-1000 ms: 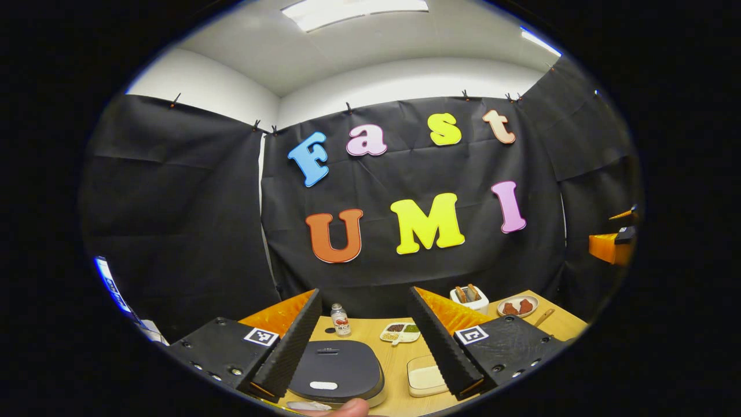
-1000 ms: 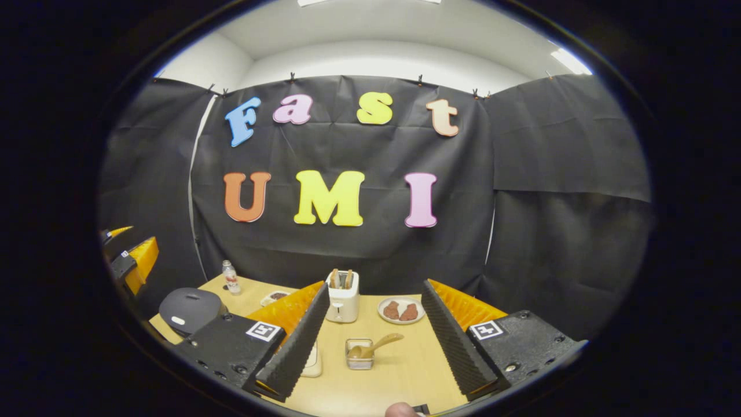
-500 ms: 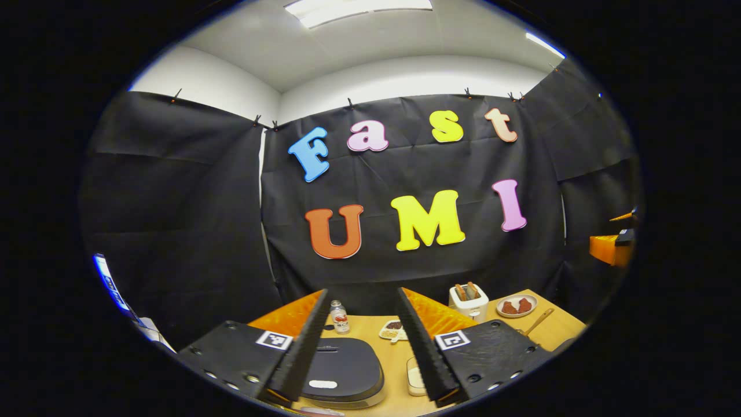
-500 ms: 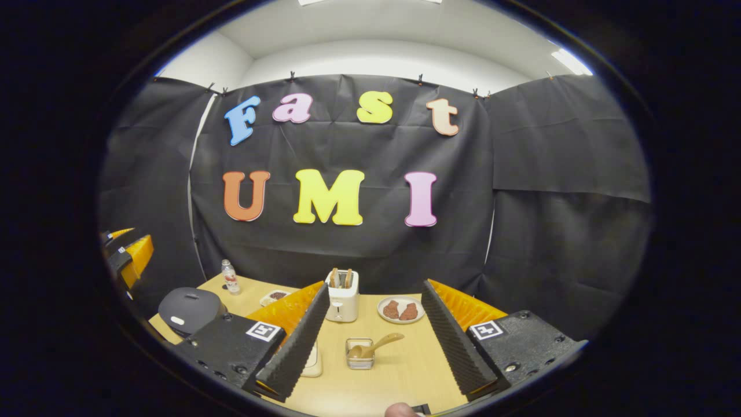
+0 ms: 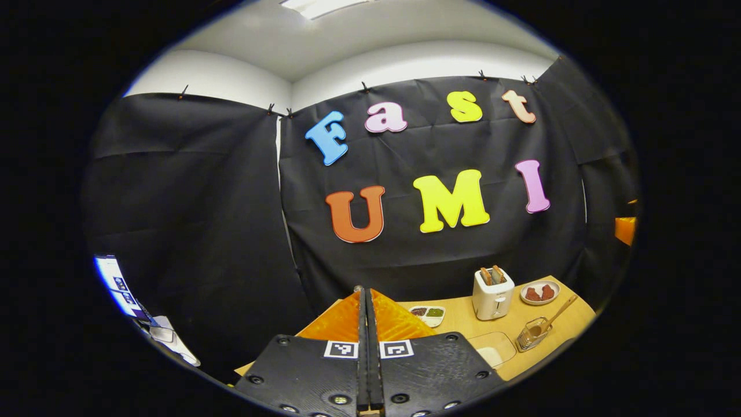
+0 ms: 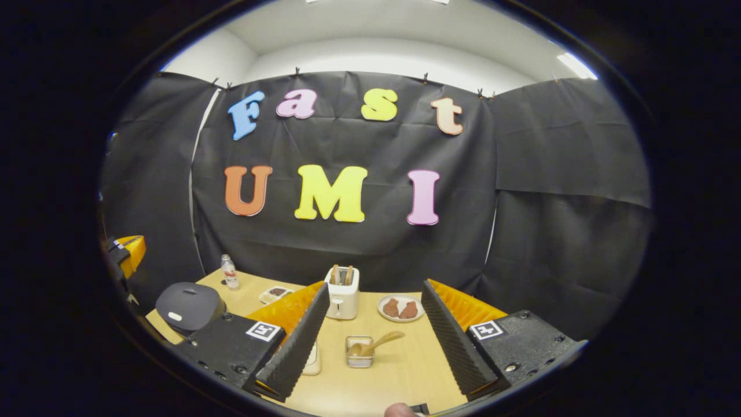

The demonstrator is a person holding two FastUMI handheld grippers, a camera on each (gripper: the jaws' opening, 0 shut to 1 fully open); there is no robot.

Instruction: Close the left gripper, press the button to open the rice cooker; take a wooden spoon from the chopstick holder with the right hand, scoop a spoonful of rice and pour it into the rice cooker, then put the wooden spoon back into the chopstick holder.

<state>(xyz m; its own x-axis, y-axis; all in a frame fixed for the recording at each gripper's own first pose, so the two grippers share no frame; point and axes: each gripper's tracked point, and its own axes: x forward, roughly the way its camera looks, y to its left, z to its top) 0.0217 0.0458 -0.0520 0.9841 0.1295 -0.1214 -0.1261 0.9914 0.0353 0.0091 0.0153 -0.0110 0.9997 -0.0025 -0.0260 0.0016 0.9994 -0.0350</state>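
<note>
Wooden spoon (image 6: 375,343) in chopstick holder (image 6: 359,352) — between wide-open right tool (image 6: 375,324) fingers, empty; left tool (image 5: 368,347) fully closed.

I am working in a staged kitchen corner set up inside a recording booth, not a real home: crinkled black cloth walls (image 6: 556,231) are clipped up on three sides beneath a plain white ceiling with strip lights (image 5: 324,6). The light wooden tabletop (image 6: 399,370) carries kitchen props: a dark grey round-lidded rice cooker (image 6: 188,301), a small white two-slot toaster (image 6: 343,300), and a round plate of brown food pieces (image 6: 400,308).
</note>
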